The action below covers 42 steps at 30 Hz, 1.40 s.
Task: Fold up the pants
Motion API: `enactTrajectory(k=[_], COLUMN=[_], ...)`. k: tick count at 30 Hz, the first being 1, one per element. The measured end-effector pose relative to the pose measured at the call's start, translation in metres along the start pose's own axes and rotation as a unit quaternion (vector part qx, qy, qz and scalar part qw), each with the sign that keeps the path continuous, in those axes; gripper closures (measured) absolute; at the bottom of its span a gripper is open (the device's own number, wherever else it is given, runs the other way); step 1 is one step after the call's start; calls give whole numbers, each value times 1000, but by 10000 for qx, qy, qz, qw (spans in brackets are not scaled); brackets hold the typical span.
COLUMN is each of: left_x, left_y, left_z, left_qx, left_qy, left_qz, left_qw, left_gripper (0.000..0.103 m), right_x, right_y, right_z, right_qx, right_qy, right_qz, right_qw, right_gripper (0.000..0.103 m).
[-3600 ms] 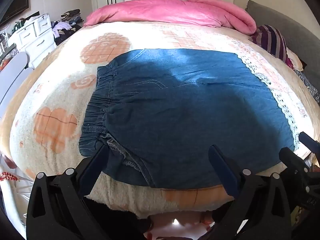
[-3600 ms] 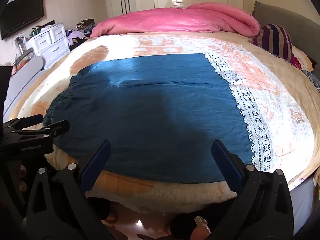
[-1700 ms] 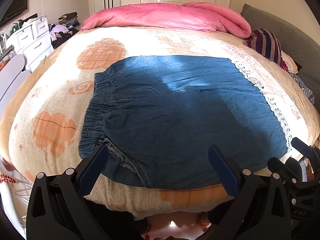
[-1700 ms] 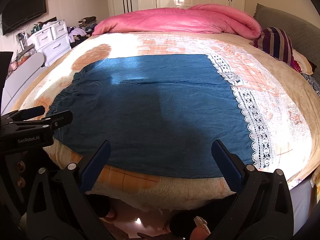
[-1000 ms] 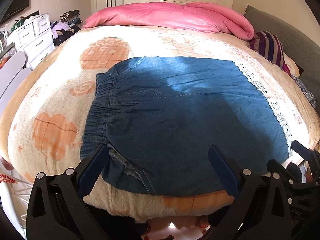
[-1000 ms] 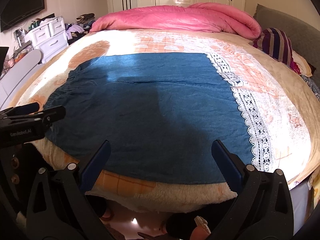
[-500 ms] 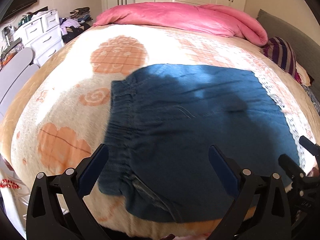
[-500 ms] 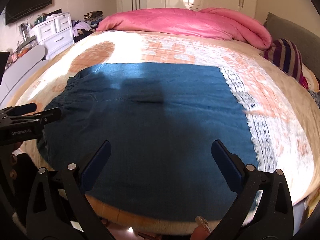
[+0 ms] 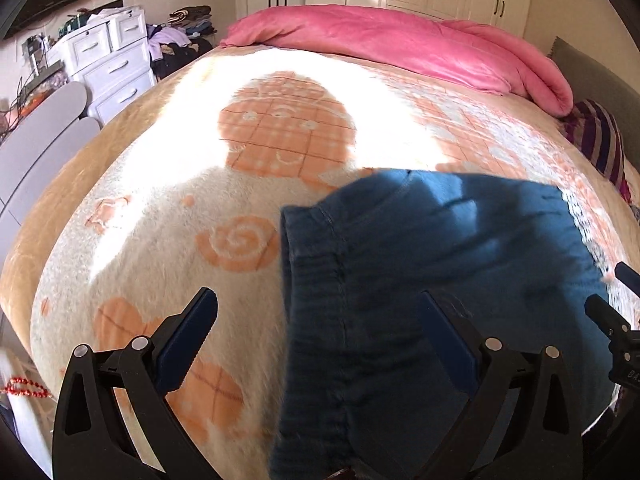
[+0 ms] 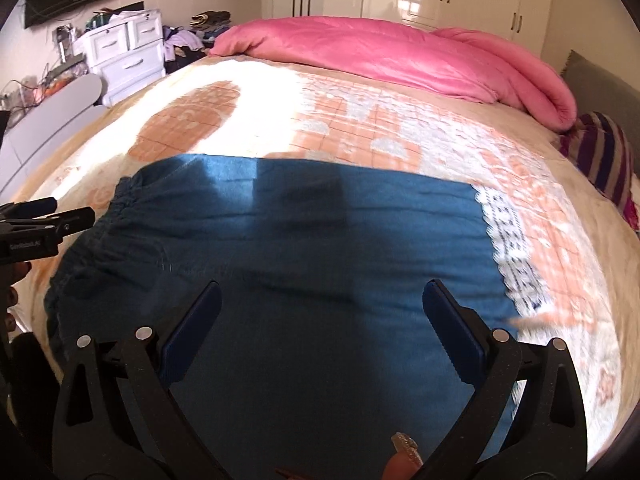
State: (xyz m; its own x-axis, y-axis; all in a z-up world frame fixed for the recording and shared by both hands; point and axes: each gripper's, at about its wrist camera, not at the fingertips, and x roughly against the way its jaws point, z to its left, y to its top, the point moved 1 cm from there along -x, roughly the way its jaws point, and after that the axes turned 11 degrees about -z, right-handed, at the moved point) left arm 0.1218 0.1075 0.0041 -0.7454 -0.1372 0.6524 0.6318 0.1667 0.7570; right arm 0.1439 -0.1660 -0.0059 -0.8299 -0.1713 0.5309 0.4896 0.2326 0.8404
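Note:
The blue denim pants [image 9: 440,280] lie flat on the bed, elastic waistband [image 9: 312,272] to the left and white lace hem [image 10: 508,236] to the right. They also show in the right wrist view [image 10: 300,260]. My left gripper [image 9: 316,320] is open and empty above the waistband end. My right gripper [image 10: 320,312] is open and empty above the middle of the pants. The right gripper shows at the right edge of the left wrist view [image 9: 616,312]. The left gripper shows at the left edge of the right wrist view [image 10: 44,220].
The bed carries a cream and orange patterned blanket [image 9: 180,200]. A pink duvet [image 9: 400,44] lies bunched at the far end. A striped pillow [image 10: 604,152] sits at the right. White drawers [image 9: 108,60] and a grey chair [image 9: 36,152] stand left of the bed.
Both grippers have moved forward over the bed and closer to the pants. The left one has shifted left toward the waistband. Both stay open.

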Motion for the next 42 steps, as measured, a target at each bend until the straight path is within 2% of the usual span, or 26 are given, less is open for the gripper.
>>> enactTrajectory(k=[6,11,15,22,26,30,32,33,34,37,42], left_x=[-22,-41,-56,-85,-101,-108,-108,-108,-109,-108,-97], left_y=[14,21,27,32,32,32,31,30,29,26,32], left_z=[12,22,23,26,25,21,16,11,7,0,14], left_qx=[71,55,-175,-144,-240,-303,-421,-548,-619,-881,-472], left_qy=[2,-40,-193,-451,-548,-775,-865,-969,-1029,-1037,-1340], left_qz=[74,163,177,337,466,425,338,326,350,291,147], left_qw=[9999,9998,9995,9983,9971,9956,9948,9932,9921,9903,9897], left_gripper=[4,4,4,4,4,5,13,30,43,61,67], right_x=[-25,-47,-65,-105,-122,-136,-142,-143,-146,-154,-169], right_y=[17,33,44,55,59,66,70,72,73,76,79], right_z=[1,2,8,10,13,17,22,24,28,35,49], right_qx=[277,384,637,748,1001,1059,1217,1286,1380,1556,1863], right_qy=[50,250,307,531,503,655,631,650,672,785,1006], right_qz=[61,126,194,518,606,694,700,691,690,707,776], right_qw=[9996,9989,9973,9944,9919,9898,9881,9872,9857,9821,9742], right_gripper=[8,8,8,8,8,8,8,8,8,8,8])
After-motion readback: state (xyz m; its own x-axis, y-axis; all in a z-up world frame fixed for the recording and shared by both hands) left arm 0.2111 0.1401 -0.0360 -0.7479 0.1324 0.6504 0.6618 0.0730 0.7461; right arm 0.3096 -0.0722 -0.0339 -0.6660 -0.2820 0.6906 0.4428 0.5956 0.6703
